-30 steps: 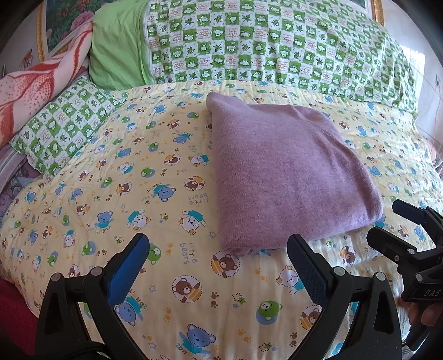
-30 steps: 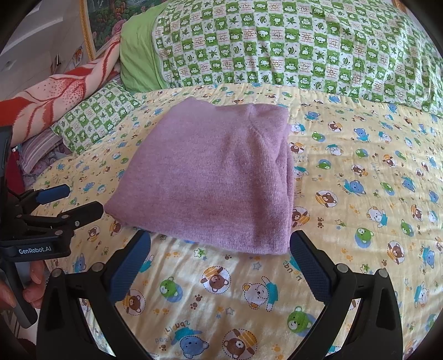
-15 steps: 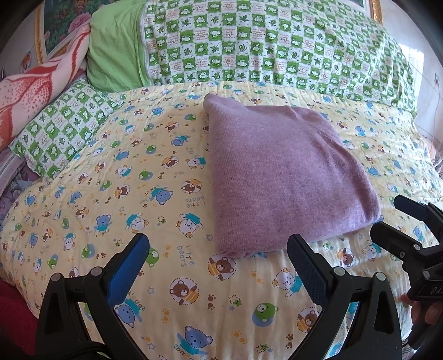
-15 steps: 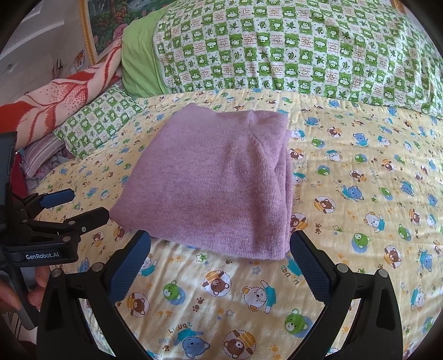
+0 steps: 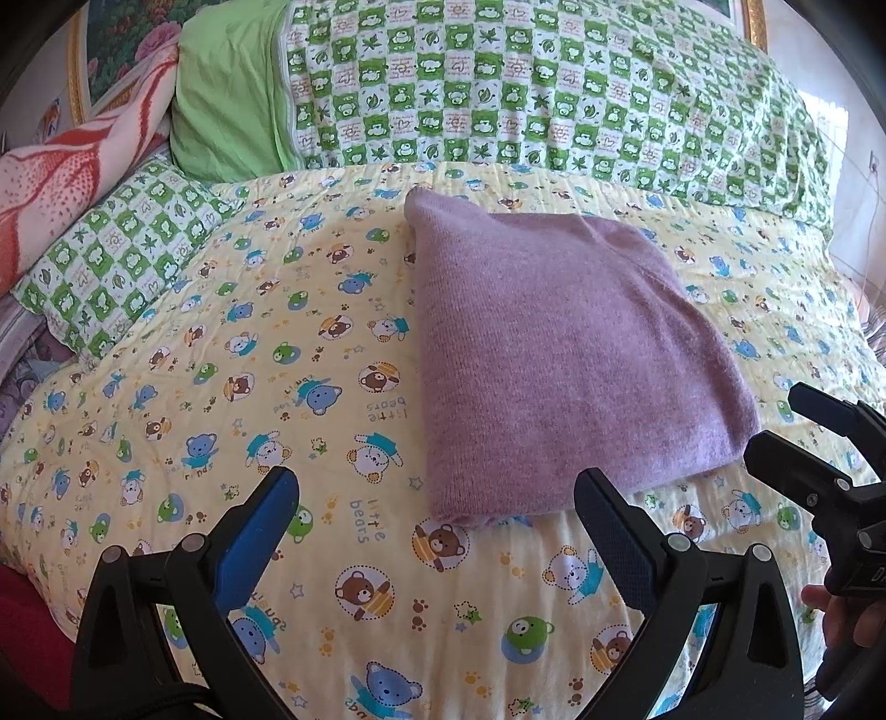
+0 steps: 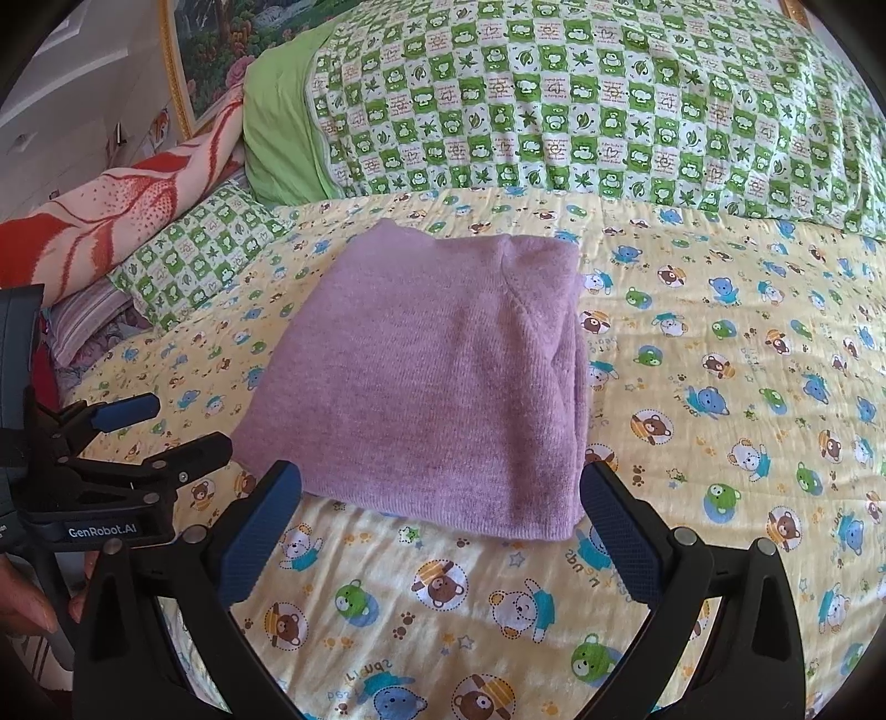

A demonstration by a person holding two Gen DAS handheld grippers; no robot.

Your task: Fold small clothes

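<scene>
A purple knitted garment (image 5: 559, 354) lies folded into a flat rectangle on the yellow bear-print bedspread (image 5: 249, 387); it also shows in the right wrist view (image 6: 443, 382). My left gripper (image 5: 437, 498) is open and empty, hovering just short of the garment's near edge. My right gripper (image 6: 440, 493) is open and empty, also just short of the near edge. Each gripper shows in the other's view: the right one at the right edge (image 5: 803, 437), the left one at the left edge (image 6: 149, 432). Neither touches the garment.
Green checked pillows (image 5: 526, 99) line the head of the bed, with a smaller one (image 5: 122, 249) and a red-and-white blanket (image 5: 61, 183) at the left. A framed picture (image 6: 205, 50) hangs behind. Bare bedspread (image 6: 747, 387) lies right of the garment.
Both grippers have drawn back slightly from the folded garment and stay open. The garment has not moved.
</scene>
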